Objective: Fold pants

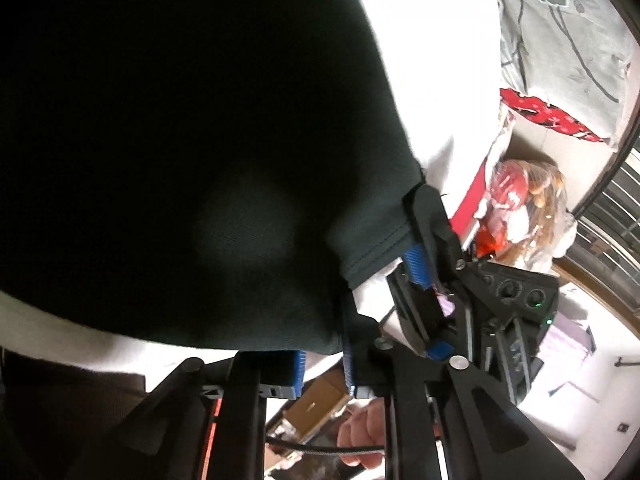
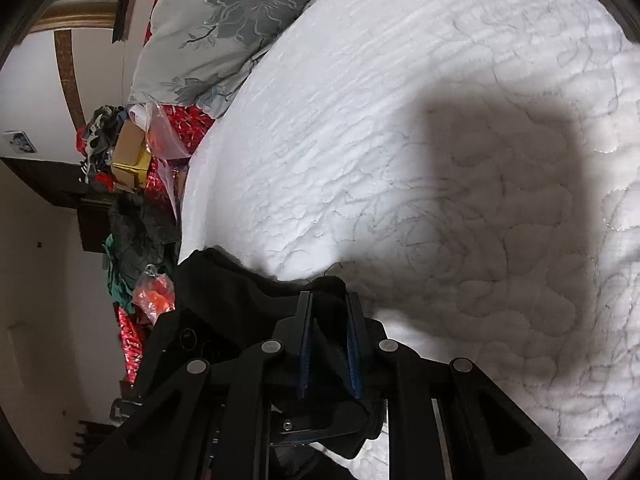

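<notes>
The black pants (image 1: pixel 180 140) fill most of the left wrist view, held up over the white quilted bed (image 1: pixel 440 80). My left gripper (image 1: pixel 322 354) is shut on the pants' lower hem. My right gripper (image 1: pixel 414 236) shows in the left wrist view close to the right, shut on the hem's other corner. In the right wrist view my right gripper (image 2: pixel 330 306) is shut on a bunch of black pants cloth (image 2: pixel 224 284) above the bed (image 2: pixel 400 120). The pants cast a dark shadow (image 2: pixel 500 200) on the quilt.
A grey floral duvet (image 2: pixel 224 28) lies at the head of the bed. Red fabric, plastic bags and a cardboard box (image 2: pixel 130 152) pile up beside the bed. A hand (image 1: pixel 360 436) holds the gripper handle. A window grille (image 1: pixel 612 208) is at right.
</notes>
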